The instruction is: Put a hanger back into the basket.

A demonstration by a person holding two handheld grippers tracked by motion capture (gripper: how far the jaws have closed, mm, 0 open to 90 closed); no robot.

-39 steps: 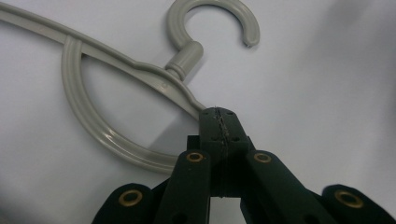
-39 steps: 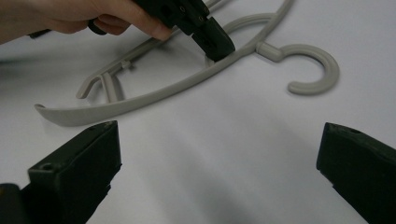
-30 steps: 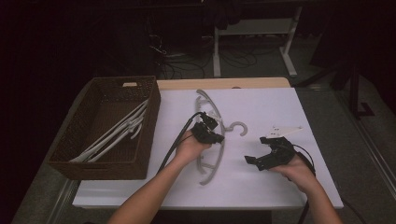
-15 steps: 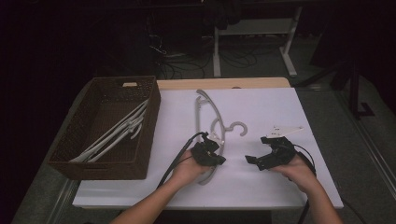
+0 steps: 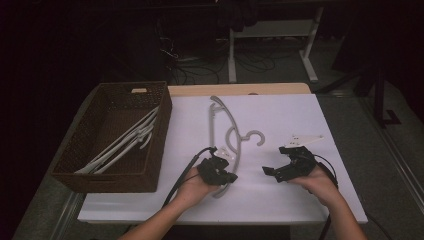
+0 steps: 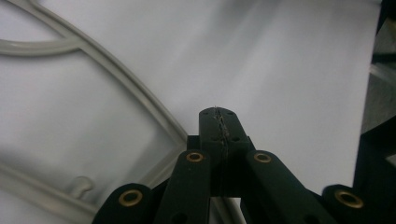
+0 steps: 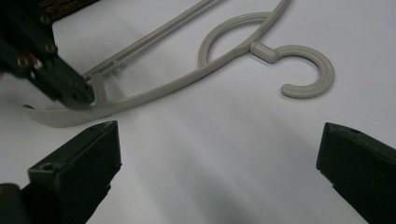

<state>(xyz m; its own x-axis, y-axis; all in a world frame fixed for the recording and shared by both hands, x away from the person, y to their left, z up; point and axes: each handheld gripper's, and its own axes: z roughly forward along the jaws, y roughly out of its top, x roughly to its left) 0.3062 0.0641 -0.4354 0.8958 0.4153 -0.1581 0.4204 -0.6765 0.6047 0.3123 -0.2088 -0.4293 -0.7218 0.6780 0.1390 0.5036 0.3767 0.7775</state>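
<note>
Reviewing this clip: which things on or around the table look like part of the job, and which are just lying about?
Likely part of the job:
- grey hanger on the table
- wicker basket with more hangers inside
- left gripper, shut, at the hanger's near end
- right gripper, open, over bare table

Lying about:
- white stand and cables on the floor behind

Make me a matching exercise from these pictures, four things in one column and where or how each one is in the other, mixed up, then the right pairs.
Things:
1. left gripper
2. right gripper
3. loose hanger
4. basket

States:
A. lies flat on the white table
B. jaws wide apart, holding nothing
C. holds several hangers
D. jaws closed, at the hanger's near end

Pairs: 1-D, 2-B, 3-A, 4-C
</note>
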